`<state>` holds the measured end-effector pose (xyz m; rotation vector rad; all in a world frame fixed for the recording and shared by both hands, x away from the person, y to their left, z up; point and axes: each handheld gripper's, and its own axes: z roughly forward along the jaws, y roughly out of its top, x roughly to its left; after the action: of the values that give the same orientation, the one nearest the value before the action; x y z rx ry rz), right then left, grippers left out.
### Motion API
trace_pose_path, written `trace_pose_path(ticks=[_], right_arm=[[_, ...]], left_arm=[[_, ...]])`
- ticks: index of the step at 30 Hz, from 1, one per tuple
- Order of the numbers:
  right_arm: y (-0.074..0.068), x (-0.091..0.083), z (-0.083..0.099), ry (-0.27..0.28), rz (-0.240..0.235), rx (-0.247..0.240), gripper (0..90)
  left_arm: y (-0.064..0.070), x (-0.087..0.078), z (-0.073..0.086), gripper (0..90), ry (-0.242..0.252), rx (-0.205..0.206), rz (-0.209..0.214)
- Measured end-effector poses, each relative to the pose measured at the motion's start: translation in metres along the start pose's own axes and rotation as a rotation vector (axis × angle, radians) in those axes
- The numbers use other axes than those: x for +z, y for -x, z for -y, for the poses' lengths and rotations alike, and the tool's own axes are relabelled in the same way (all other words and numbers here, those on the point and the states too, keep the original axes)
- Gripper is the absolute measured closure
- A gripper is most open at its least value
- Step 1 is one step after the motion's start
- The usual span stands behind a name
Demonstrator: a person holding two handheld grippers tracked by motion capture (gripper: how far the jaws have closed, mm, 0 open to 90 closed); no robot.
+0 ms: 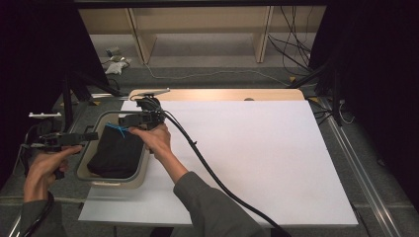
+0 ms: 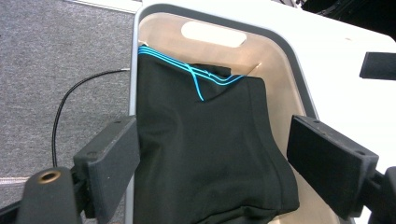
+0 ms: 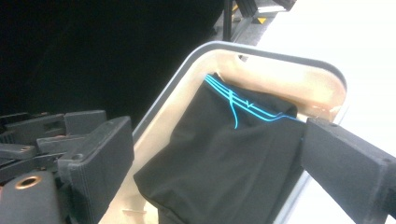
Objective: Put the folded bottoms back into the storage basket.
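A folded black cloth (image 1: 116,153) with thin blue lines lies in a beige bin (image 1: 123,182) with a grey rim at the table's left edge. My left gripper (image 1: 91,136) hovers at the bin's left side. In the left gripper view, the left gripper (image 2: 212,140) is open, its jaws standing on either side of the cloth (image 2: 205,154) without touching it. My right gripper (image 1: 126,120) is over the bin's far end. In the right gripper view, the right gripper (image 3: 219,140) is open above the cloth (image 3: 224,163) and the bin's rim (image 3: 261,49).
A white sheet (image 1: 257,158) covers the table right of the bin. A wooden board (image 1: 222,94) runs along the far edge. The right gripper's thick cable (image 1: 207,168) trails across the sheet. Dark stands flank the table, and wooden shelving (image 1: 197,29) stands behind it.
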<state>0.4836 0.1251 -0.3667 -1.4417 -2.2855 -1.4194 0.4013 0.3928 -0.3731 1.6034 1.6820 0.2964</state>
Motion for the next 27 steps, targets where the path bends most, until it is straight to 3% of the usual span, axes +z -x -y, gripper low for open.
trace_pose_path(ticks=[14,22,27], right_arm=[[0.013,-0.021,-0.004,0.023,0.007,-0.011,11.0],[0.022,-0.031,-0.005,0.028,0.010,-0.010,11.0],[0.028,-0.037,-0.006,0.034,0.014,-0.007,11.0]], left_arm=[[0.015,0.005,-0.002,16.2,0.000,0.013,0.006],[0.023,0.012,-0.002,15.8,0.007,0.009,0.040],[0.027,0.016,-0.002,15.8,0.008,0.015,0.039]])
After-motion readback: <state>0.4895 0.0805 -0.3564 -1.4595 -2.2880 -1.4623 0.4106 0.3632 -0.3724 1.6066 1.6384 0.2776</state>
